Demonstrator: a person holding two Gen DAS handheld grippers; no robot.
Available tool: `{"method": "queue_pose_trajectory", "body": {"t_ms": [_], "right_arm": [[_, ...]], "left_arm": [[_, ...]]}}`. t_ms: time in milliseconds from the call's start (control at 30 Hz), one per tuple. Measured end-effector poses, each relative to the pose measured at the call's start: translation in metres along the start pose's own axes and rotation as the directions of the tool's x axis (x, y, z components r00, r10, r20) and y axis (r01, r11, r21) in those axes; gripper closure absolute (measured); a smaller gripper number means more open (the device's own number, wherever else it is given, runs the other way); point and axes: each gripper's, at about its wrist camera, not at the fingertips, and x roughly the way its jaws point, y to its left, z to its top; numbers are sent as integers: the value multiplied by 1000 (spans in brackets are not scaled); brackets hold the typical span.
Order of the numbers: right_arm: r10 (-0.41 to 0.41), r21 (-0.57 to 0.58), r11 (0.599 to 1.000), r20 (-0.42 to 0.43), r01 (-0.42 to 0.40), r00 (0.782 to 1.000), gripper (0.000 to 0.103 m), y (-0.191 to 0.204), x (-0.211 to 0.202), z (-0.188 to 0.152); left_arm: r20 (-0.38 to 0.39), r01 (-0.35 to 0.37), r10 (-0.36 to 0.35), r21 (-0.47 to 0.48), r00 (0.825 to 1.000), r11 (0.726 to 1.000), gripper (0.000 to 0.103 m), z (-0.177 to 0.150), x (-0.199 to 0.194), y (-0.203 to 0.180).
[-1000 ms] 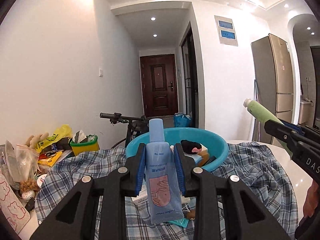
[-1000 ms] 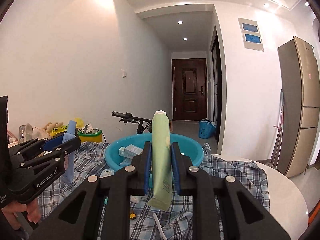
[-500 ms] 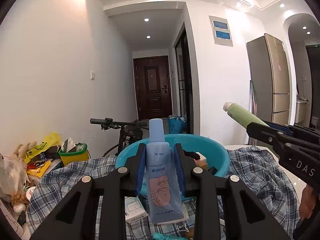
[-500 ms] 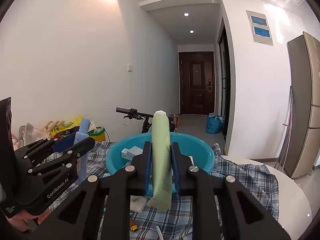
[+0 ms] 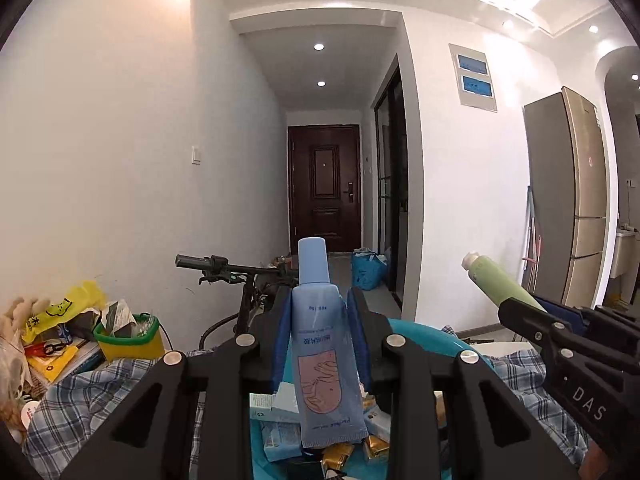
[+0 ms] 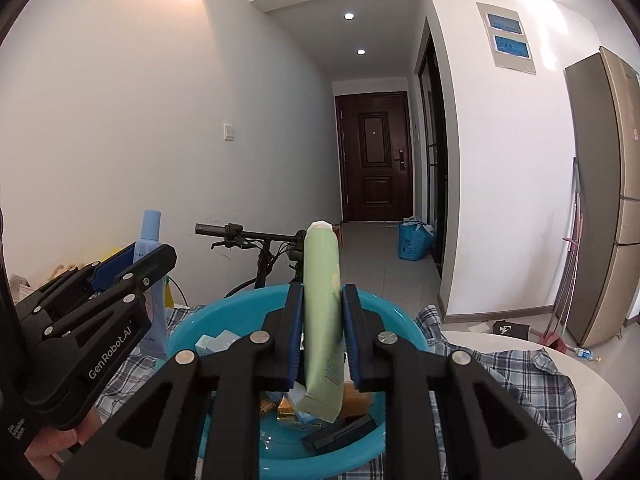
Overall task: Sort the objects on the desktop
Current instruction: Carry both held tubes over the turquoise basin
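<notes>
Black claw (image 5: 319, 344), blue pads (image 5: 281, 340), silver screws, white lettering

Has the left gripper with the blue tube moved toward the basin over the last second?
Yes. The left gripper, shut on the blue tube, has advanced: the teal basin, earlier ahead of its fingers, now lies directly beneath them.

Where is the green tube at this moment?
In the right wrist view, the green tube stands upright, clamped in the right tongs above the blue basin.
</notes>
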Motion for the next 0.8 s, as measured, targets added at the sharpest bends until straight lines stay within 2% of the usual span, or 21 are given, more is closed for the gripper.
{"method": "queue_pose_trajectory", "body": {"t_ms": [133,233,300,367,400,567,633,733,800], "right_arm": [[-1,4,1000,7,1,1000,85,1,18,4],[-4,30,1000,11,4,1000,85,-1,25,5],[-7,45,999,19,6,1000,85,-3,24,3],[-10,27,1000,12,9,1000,85,-2,24,4],[-15,18,1000,20,14,1000,85,-1,23,5],[-13,30,999,12,12,1000,85,-4,22,6],[-27,23,999,-22,27,999,85,-4,27,7],[-1,29,1000,-89,4,996,85,-6,35,6],[18,40,999,-144,-13,989,85,-9,44,4]], "left_arm": [[0,23,-23,-58,1000,998,73,4,24,11],[10,-12,14,-160,1000,987,73,4,29,28],[3,32,-32,-134,999,990,73,10,31,32],[25,8,-6,-104,1000,995,73,10,25,33],[17,17,-16,-91,1000,996,73,10,26,33],[-77,16,-24,-106,997,994,73,3,42,34],[-127,-16,2,-105,992,994,73,0,51,34],[-225,1,-25,-107,974,994,73,-6,65,34],[-298,-7,-22,-97,954,995,73,-11,75,33]]}}
